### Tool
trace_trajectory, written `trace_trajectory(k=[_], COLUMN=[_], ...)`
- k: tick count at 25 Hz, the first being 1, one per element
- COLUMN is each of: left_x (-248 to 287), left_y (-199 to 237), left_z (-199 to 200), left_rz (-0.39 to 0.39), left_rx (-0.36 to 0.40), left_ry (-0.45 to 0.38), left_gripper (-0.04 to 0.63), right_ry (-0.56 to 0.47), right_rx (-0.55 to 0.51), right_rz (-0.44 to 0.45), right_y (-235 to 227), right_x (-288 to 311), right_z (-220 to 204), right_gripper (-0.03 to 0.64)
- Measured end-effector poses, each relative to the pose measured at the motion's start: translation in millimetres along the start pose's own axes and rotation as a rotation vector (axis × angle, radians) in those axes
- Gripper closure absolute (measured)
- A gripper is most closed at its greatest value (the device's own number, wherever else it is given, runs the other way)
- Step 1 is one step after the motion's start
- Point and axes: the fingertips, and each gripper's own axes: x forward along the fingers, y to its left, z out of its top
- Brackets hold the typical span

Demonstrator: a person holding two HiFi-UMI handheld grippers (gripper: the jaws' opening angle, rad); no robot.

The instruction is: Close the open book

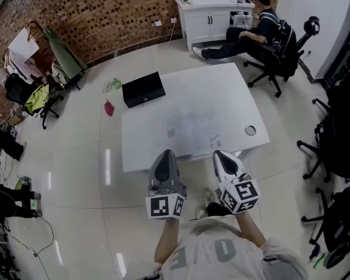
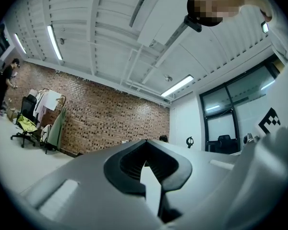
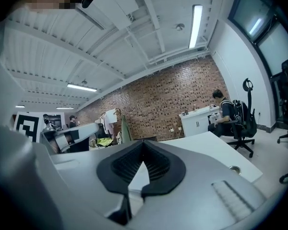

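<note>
In the head view a flat black rectangular thing (image 1: 143, 89), book-like with its cover down, lies on the far left corner of the white table (image 1: 210, 98). I see no open pages. My left gripper (image 1: 166, 155) and right gripper (image 1: 220, 155) hang side by side over the table's near edge, far short of the black thing. Both point toward the table. In the left gripper view the left gripper (image 2: 145, 141) has its jaws together with nothing between them. The right gripper (image 3: 143, 141) in its own view looks the same, and the table top (image 3: 216, 147) lies ahead of it.
A round grommet hole (image 1: 250, 130) sits at the table's right side. A person (image 1: 262, 28) sits on an office chair by a white cabinet (image 1: 213, 13) at the far right. More chairs (image 1: 332, 150) stand on the right. A clothes rack (image 1: 41, 80) and a small red item (image 1: 109, 107) are on the left.
</note>
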Motion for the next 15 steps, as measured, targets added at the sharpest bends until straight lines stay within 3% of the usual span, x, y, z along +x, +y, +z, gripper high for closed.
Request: trace_trajectory(k=[10, 15], left_x=[67, 84], left_y=[-3, 7], left_z=[-15, -28], left_rz=[0.022, 0.025], left_rx=[-0.002, -0.045], left_ry=[0.017, 0.038], left_gripper=[0.581, 0.581], right_ry=[0.023, 0.04], right_rx=[-0.012, 0.0], right_rz=[0.065, 0.062], right_y=[-33, -40], right_x=[59, 75], right_z=[17, 15], right_gripper=[0.612, 0.612])
